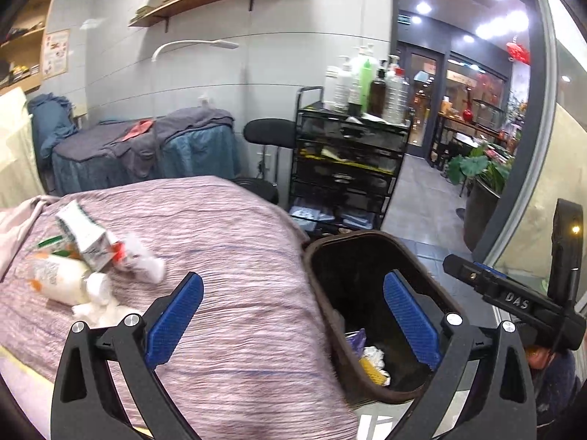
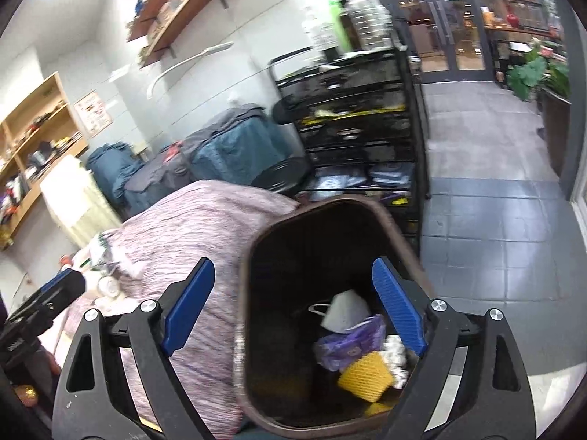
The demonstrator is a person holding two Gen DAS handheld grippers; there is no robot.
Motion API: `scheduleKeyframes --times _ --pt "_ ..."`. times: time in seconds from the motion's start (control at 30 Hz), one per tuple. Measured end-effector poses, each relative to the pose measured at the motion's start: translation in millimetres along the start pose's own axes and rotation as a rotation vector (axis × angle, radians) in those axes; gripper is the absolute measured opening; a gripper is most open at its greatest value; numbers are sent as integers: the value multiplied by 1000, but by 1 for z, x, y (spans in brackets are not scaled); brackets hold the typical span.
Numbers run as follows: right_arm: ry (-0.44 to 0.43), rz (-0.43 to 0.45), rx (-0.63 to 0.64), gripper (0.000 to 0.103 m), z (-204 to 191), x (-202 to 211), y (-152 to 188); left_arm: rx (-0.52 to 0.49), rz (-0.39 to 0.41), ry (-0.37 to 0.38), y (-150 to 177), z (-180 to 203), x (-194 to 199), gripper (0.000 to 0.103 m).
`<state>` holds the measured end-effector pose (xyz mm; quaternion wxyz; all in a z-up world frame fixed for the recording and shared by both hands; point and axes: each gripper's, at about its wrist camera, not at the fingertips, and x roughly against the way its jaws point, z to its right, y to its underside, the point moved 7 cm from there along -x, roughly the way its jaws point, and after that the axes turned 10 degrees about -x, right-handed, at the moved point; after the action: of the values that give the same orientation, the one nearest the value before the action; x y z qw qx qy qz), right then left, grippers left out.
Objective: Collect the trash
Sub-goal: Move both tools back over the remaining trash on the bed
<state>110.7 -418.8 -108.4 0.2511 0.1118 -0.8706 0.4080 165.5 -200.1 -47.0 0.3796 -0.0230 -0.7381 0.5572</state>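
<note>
A dark brown bin [image 1: 370, 242] stands beside the bed. It shows in the right wrist view [image 2: 256, 256] holding a white mask [image 2: 345, 315], a purple wrapper [image 2: 348, 348] and a yellow foam net [image 2: 363, 377]. On the pink striped bedcover [image 1: 238, 256] lie a white bottle [image 1: 62, 282], a carton [image 1: 88, 238], a crumpled wrapper [image 1: 143, 260] and white tissue [image 1: 106, 311]. My left gripper [image 1: 293, 315] is open and empty over the bed edge and bin. My right gripper [image 2: 293, 304] is open and empty above the bin; it also shows in the left wrist view [image 1: 513, 300].
A black wire trolley [image 1: 348, 161] with bottles [image 1: 367, 80] on top stands behind the bin, next to a black stool [image 1: 269, 132]. Blue-grey covered furniture [image 1: 139, 150] is along the wall. A glass door [image 1: 422, 91] and tiled floor [image 2: 495, 220] lie to the right.
</note>
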Motion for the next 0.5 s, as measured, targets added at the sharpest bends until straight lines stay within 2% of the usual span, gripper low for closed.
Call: scheduleKeyframes --times 0.5 --pt "-252 -180 188 87 -146 -53 41 146 -37 -208 45 -123 44 97"
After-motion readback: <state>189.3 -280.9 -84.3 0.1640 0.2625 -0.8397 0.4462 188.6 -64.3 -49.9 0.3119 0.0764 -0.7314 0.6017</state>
